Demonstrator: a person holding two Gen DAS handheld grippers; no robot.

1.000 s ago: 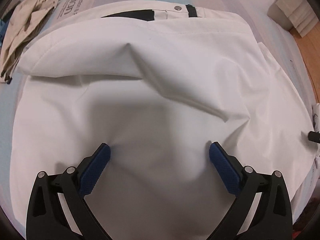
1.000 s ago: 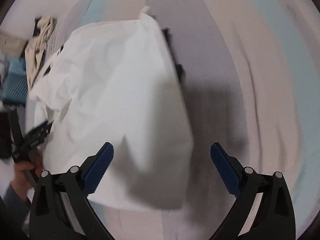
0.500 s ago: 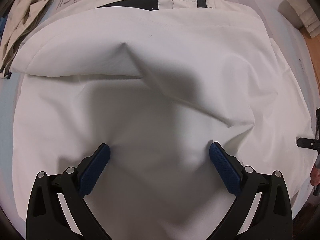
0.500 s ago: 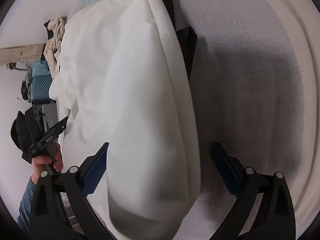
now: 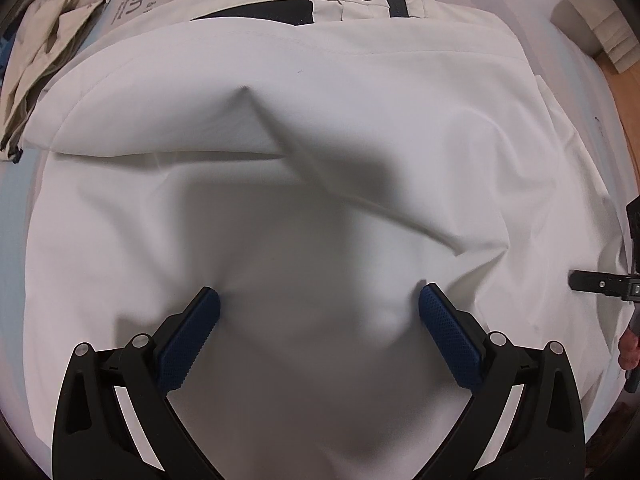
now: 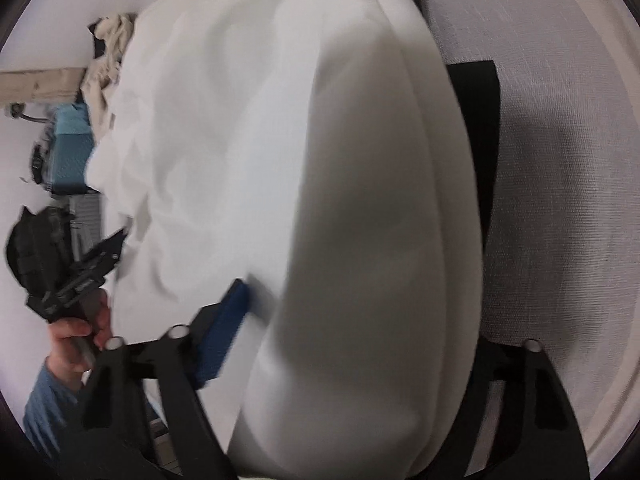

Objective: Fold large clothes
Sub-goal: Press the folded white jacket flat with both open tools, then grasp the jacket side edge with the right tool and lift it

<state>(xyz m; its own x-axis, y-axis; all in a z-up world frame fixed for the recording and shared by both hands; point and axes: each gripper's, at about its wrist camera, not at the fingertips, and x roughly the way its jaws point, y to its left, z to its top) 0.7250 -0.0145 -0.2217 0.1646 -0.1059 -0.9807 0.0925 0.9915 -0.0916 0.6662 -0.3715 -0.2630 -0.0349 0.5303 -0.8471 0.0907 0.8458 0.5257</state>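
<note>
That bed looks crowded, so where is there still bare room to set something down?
Bare sheet lies right of the white jacket in the right wrist view. The jacket fills the middle; beige clothes crowd the far left corner in the left wrist view.

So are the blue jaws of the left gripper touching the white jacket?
Touching. The left wrist view shows the left gripper, jaws spread wide, tips dimpling the white jacket with creases at both.

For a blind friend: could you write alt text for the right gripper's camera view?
A bulging fold of the white garment fills the view, between the closing blue-padded fingers of the right gripper. Left, a hand holds the other gripper.
</note>
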